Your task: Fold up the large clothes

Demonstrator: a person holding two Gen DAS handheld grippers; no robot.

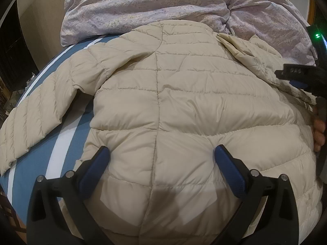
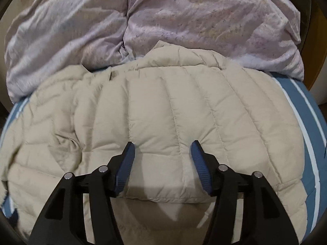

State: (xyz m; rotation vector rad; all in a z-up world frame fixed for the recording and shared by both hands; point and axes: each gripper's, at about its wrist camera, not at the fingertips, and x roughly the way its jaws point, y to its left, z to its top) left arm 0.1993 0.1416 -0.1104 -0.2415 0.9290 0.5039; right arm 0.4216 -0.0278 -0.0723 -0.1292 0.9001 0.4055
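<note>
We see the beige quilted puffer jacket (image 1: pixel 163 102) spread back-up across the blue-and-white striped bed sheet (image 1: pixel 67 143), filling the centre of both views, with its left sleeve (image 1: pixel 36 118) stretched toward the lower left of the left wrist view. Our left gripper (image 1: pixel 161 155) hangs wide open over the hem, gripping nothing. Our right gripper (image 2: pixel 162 149) stands partly open, empty, over the already folded-in right sleeve (image 2: pixel 184 112), so the left hand is nearer the unfolded sleeve.

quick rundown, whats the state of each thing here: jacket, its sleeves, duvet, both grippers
puffer jacket: spread flat on the striped bed sheet
left sleeve: stretched out to the side
right sleeve: folded over the body
duvet: bunched beyond the collar
left gripper: open, over the jacket
right gripper: open, nothing gripped
</note>
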